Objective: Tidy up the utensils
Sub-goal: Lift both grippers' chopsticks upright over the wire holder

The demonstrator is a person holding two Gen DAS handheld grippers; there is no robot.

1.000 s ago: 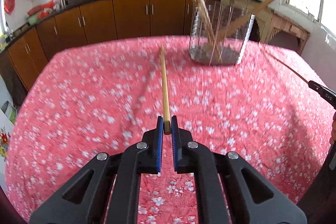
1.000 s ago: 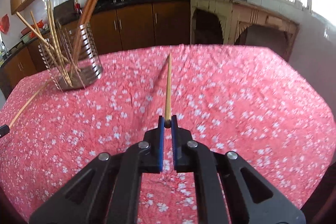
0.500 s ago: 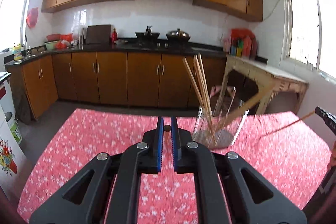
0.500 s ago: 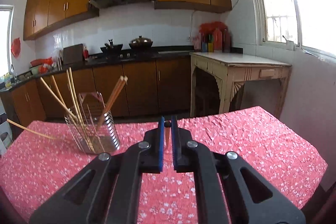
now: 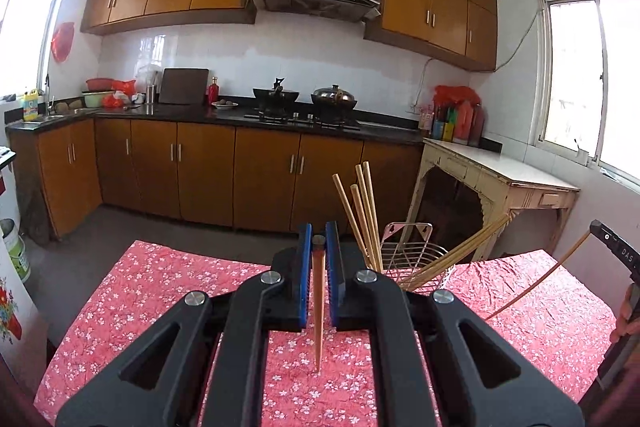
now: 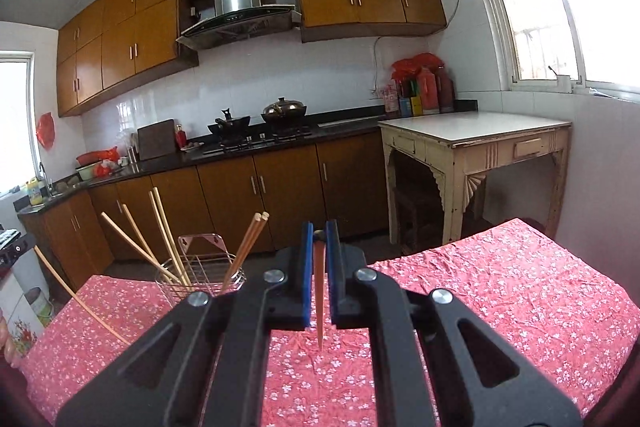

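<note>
Left gripper (image 5: 318, 242) clamped on thin brown chopstick (image 5: 318, 311), tip hanging down. Right gripper (image 6: 319, 238) clamped on another chopstick (image 6: 319, 303). Both above red flowery tablecloth (image 5: 160, 291), near wire basket (image 5: 416, 263) of chopsticks.

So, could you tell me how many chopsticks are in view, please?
8 chopsticks: six in the wire holder, one in the jaws of the left gripper, one in the right gripper; more may be hidden.

A wok (image 5: 276, 95) and lidded pot (image 5: 334, 97) sit on the counter (image 5: 192, 114).
</note>
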